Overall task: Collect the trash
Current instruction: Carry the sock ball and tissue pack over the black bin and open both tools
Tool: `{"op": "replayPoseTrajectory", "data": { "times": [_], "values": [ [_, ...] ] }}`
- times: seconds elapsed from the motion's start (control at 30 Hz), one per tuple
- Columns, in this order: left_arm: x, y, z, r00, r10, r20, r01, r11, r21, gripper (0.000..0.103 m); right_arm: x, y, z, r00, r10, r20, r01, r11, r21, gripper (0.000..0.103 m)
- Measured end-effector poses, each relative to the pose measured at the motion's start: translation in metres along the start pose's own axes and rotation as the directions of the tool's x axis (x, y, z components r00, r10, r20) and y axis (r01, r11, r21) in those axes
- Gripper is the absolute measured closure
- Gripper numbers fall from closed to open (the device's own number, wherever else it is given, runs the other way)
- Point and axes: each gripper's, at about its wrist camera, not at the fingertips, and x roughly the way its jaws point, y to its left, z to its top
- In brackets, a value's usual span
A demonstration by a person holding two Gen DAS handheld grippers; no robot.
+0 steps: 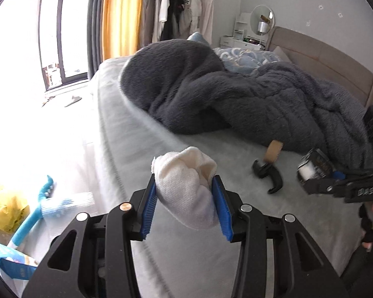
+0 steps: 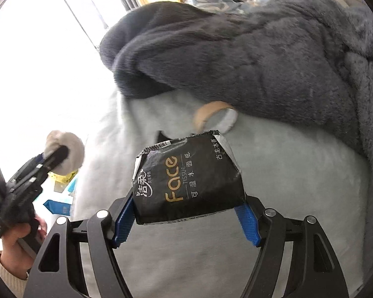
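Above the bed [image 1: 191,223], the left gripper [image 1: 185,195] clamps a wadded white tissue [image 1: 186,186] and the right gripper [image 2: 189,213] pinches a black tissue packet [image 2: 189,178] by its lower corners, a shallow hold from which the slick wrapper could slip.

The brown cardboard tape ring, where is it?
The brown cardboard tape ring lies on the pale bed sheet, against the dark fluffy blanket's edge, beside a black hook.

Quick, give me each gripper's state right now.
Left gripper: closed on a crumpled white tissue wad.
Right gripper: closed on a black plastic face-tissue packet.
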Motion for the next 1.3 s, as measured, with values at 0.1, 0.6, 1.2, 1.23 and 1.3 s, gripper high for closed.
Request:
{"op": "replayPoseTrajectory", "data": {
  "times": [0.1,0.6,1.2,1.23,1.3],
  "values": [
    [0.001,0.013,-0.01,0.999,0.044,-0.029,-0.044,0.999,-0.006,0.057,-0.005,0.024,-0.012,1.0,0.018,0.008,-0.018,1.0,-0.017,0.03],
    [-0.002,0.079,-0.034,0.987,0.12,-0.11,-0.128,0.989,-0.072,0.057,0.029,0.113,-0.012,0.995,0.094,-0.023,-0.096,0.983,-0.157,0.03],
    [0.017,0.151,-0.087,0.934,0.117,-0.337,-0.175,0.974,-0.146,0.057,0.07,0.191,-0.017,0.984,0.155,-0.087,-0.174,0.942,-0.287,0.03],
    [0.018,0.154,-0.089,0.93,0.118,-0.349,-0.179,0.972,-0.15,0.057,0.073,0.196,-0.017,0.983,0.159,-0.091,-0.179,0.939,-0.294,0.03],
    [0.021,0.161,-0.095,0.921,0.112,-0.373,-0.184,0.97,-0.162,0.057,0.08,0.207,-0.017,0.981,0.168,-0.098,-0.19,0.933,-0.305,0.03]
  ]
}}
